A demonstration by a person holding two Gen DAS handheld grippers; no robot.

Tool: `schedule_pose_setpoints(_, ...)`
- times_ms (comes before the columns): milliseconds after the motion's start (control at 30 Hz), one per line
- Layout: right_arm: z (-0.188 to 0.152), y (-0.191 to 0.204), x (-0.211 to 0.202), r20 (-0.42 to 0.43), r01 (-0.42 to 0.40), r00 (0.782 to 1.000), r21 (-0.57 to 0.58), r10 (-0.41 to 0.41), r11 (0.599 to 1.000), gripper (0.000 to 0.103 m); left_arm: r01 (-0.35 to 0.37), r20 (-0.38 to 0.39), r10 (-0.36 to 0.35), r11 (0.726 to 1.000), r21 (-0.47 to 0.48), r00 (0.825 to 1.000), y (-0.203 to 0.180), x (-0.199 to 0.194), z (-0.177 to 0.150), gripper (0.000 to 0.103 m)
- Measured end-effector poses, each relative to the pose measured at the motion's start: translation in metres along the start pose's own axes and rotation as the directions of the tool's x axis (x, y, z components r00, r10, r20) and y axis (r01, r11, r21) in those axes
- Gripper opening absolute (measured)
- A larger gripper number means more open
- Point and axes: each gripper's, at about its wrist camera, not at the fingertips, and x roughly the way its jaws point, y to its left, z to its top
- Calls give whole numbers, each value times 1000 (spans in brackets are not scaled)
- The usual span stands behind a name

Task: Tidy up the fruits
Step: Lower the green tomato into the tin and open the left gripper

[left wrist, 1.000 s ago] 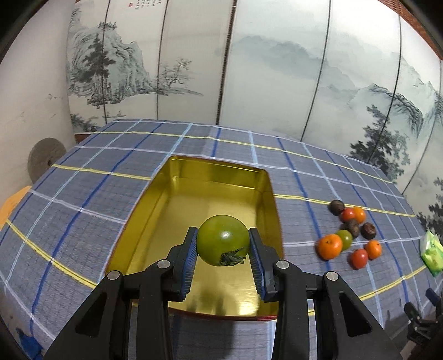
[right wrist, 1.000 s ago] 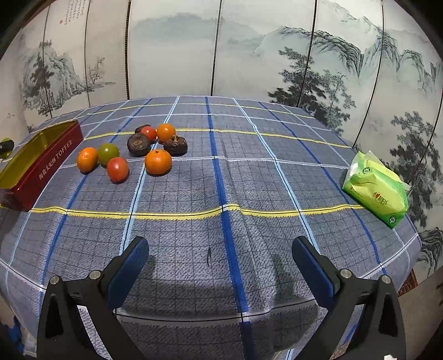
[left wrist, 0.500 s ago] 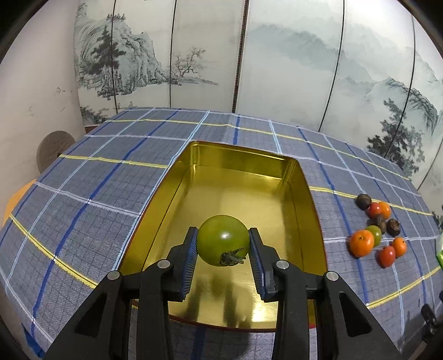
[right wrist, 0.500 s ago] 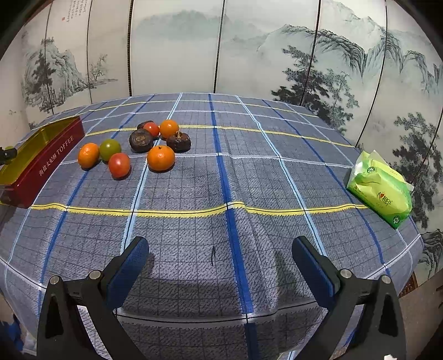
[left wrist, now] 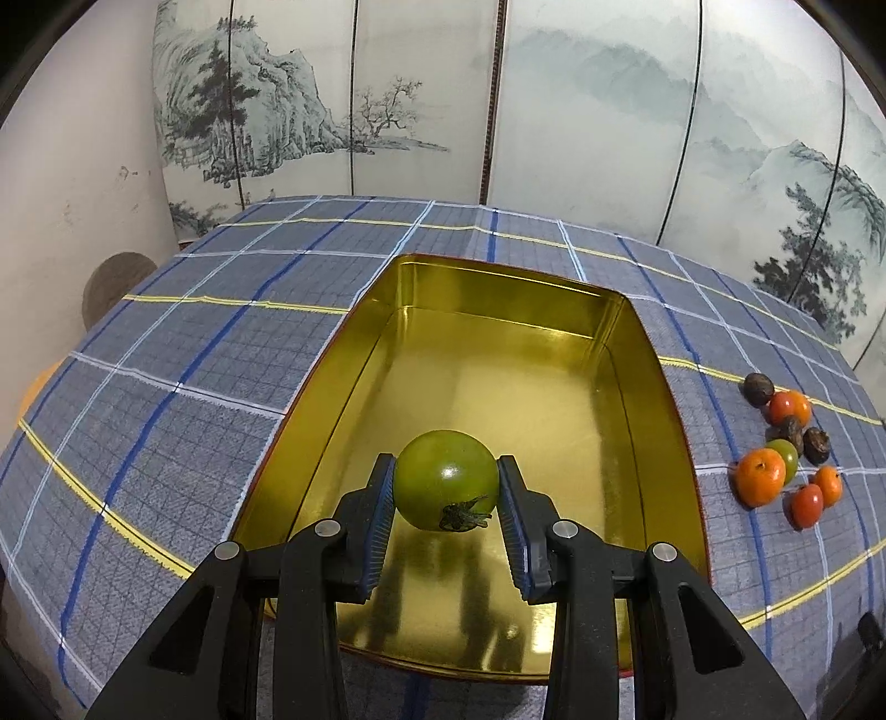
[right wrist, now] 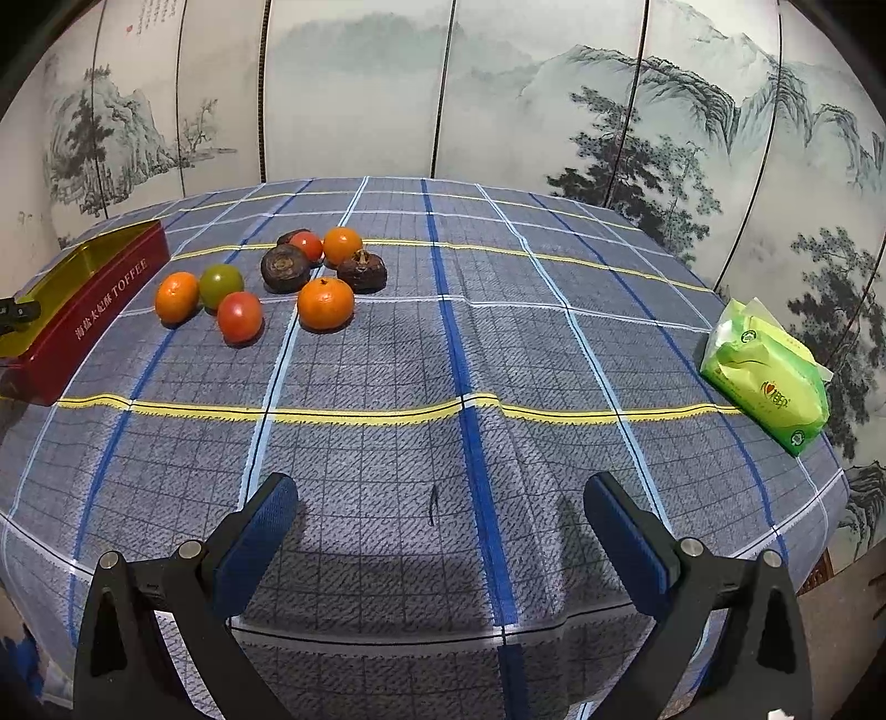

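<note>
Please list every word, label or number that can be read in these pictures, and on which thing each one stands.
"TOFFEE": red side of the tin, after a row of Chinese characters too small to read surely.
Green packet: red logo and round marks, too blurred to read.
Painted screen, top left: small writing, unreadable.

3 oranges (right wrist: 325, 303), 2 red tomatoes (right wrist: 239, 316), 2 green tomatoes (right wrist: 221, 284), 3 dark fruits (right wrist: 285, 268), 1 tin (right wrist: 105, 302), 1 pkt (right wrist: 767, 376).

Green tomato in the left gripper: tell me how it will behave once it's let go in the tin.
The green tomato is round and smooth, so it will probably roll on the tin's flat, glossy floor until a wall stops it. Its shiny skin looks slippery, though the left gripper's ribbed pads hold it. It looks firm, yet hard squeezing might bruise it.
</note>
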Motion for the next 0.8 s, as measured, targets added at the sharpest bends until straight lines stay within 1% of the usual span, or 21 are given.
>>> schedule_pose_setpoints(133,0,2,1,-1,1,1000,-5,-1,1000,102,-2,4,1,1000,10,1000,0,2,-1,37)
schedule_pose_setpoints(433,0,7,3,-7,5,1000,-18,-6,1000,102,-10,-15,10,1000,4,1000,2,13,-5,37)
schedule_pose_setpoints(800,0,11,4,-15,8,1000,-27,-8,1000,102,-35,1,35,999,38,999,3,21,-9,37)
